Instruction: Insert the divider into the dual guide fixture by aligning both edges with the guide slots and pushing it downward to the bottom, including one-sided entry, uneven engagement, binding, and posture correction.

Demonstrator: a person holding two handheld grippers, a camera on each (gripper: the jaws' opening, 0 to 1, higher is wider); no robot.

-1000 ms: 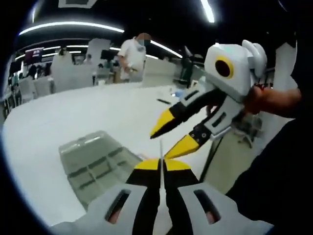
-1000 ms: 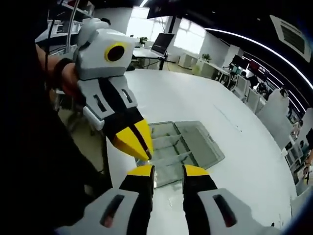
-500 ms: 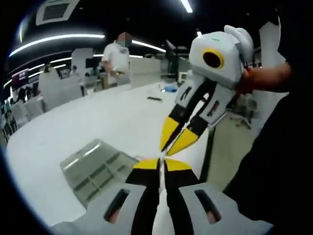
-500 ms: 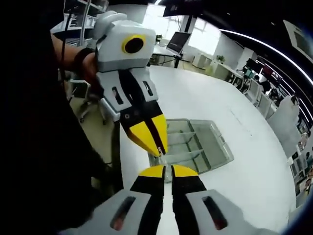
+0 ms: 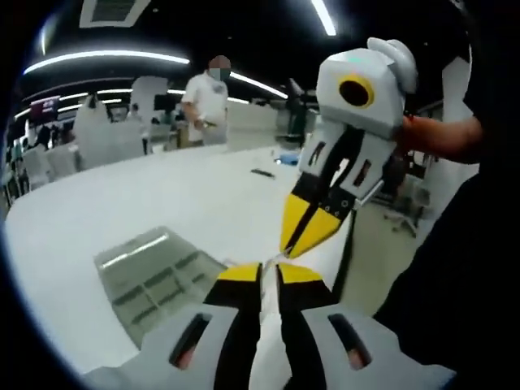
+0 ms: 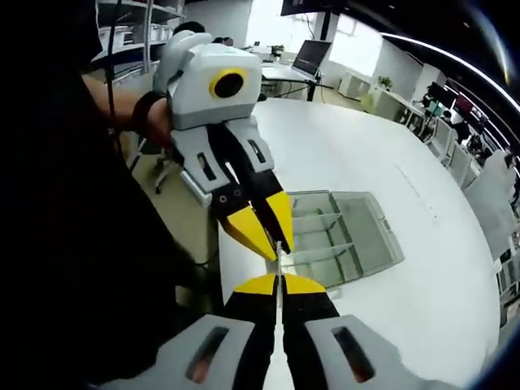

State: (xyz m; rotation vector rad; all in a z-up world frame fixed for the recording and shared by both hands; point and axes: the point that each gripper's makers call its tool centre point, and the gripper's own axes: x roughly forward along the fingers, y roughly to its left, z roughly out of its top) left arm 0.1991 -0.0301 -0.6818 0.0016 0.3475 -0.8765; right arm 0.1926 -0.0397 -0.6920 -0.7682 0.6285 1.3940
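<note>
The clear divider [image 6: 279, 262] shows edge-on as a thin line, and my right gripper [image 6: 279, 284] is shut on it. My left gripper [image 6: 274, 241] faces it tip to tip from above, its yellow jaws slightly parted around the divider's far edge. In the left gripper view my own jaws [image 5: 269, 273] stand a little apart, and the right gripper [image 5: 297, 246] points down at them with its tips together. The clear dual guide fixture [image 5: 154, 278] lies on the white table, left of and beyond the jaws. In the right gripper view the fixture [image 6: 345, 236] lies just beyond both tips.
Both grippers hang over the table's near edge [image 6: 223, 252], with floor and an office chair [image 5: 402, 215] beside it. A person [image 5: 208, 97] stands at the far side of the table [image 5: 162, 187]. A small dark object [image 5: 262, 172] lies on the tabletop.
The right gripper has swung in and shut on the divider. The left gripper's jaws, shut on it before, have parted slightly. The two grippers have drawn tip to tip.
</note>
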